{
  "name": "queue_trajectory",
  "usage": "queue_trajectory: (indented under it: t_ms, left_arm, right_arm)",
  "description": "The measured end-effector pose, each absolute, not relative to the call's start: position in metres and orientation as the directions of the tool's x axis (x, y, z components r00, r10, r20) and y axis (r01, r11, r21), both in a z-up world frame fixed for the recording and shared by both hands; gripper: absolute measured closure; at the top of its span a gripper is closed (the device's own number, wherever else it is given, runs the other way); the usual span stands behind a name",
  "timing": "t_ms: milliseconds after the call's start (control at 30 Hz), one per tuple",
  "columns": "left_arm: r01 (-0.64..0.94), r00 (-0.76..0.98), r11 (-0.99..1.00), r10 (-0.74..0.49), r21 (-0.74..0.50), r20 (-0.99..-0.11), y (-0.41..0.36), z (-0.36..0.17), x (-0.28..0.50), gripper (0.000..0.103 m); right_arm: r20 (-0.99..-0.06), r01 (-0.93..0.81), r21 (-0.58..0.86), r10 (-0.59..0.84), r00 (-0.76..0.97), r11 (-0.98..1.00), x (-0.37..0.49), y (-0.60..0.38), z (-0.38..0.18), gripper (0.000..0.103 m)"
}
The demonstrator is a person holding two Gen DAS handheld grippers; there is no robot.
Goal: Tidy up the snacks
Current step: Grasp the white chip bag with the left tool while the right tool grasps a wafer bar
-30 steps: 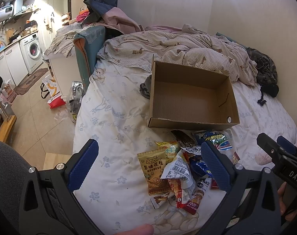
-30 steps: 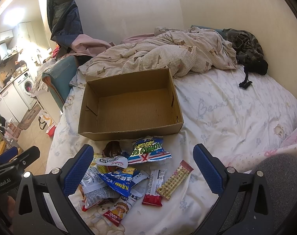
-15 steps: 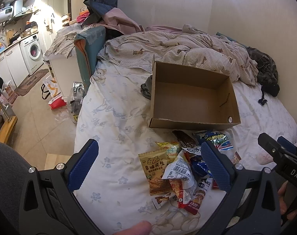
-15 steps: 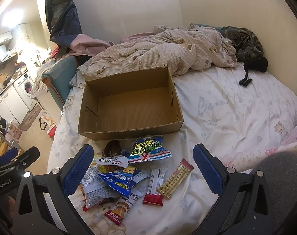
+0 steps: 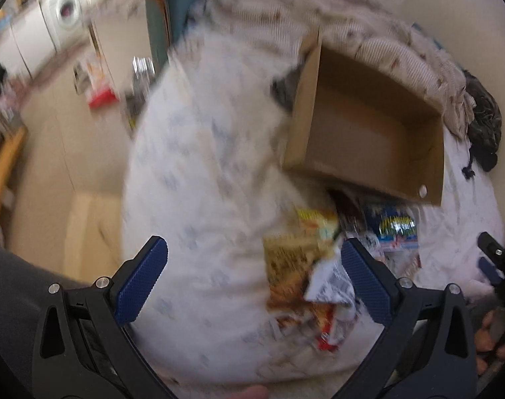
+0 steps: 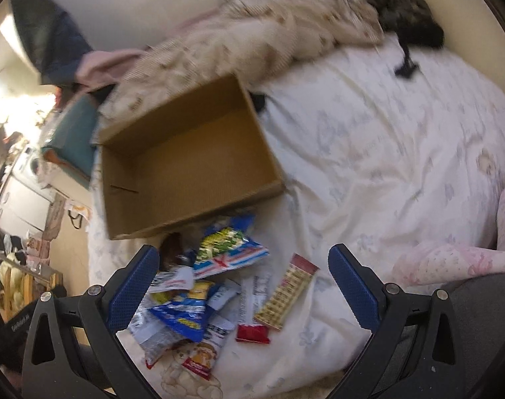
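Snacks piled beside an empty box, both grippers spread and holding nothing
Snack packets (image 6: 216, 282) lie just in front of the cardboard box (image 6: 186, 163); left gripper (image 5: 252, 282) and right gripper (image 6: 242, 286) hover spread, likely ready to pick

Both wrist views looked forward and down over the bed (image 6: 385, 139) from its near edge, tilted and motion-blurred. The left view sat further left, taking in the floor (image 5: 53, 153); the right view took in more bedding. Both shared the cardboard box (image 5: 369, 126) (image 6: 186, 159) and the snack pile (image 5: 319, 266) (image 6: 206, 292), close below.
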State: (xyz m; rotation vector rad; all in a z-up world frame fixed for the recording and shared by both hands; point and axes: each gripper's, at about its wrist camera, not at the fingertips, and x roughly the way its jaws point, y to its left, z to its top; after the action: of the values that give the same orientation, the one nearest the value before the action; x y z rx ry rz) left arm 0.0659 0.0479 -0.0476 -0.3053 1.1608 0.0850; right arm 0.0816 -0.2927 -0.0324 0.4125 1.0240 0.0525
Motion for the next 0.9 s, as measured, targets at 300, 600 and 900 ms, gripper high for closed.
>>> queue_trajectory:
  t_ms: [300,600,900]
  left_arm:
    - [-0.105,0.13,0.969,-0.207,-0.221,-0.97,-0.022,-0.108,0.062,0.023]
    - [-0.079,0.077,0.974,-0.206,-0.212,-0.975,-0.051,-0.138,0.069,0.074]
    - [-0.011,0.222,0.986,-0.161,-0.167,-0.962,-0.041,-0.076,0.055,0.08]
  right_arm:
    - [-0.875,0.212,0.352,0.24,0.422,0.912,0.096,-0.299,-0.068,0.0]
    - [-0.875,0.236,0.362,0.241,0.421,0.902,0.1,-0.305,-0.075,0.0]
    - [-0.947,0.322,0.288,0.216,0.24,0.902,0.109,-0.302,-0.112,0.008]
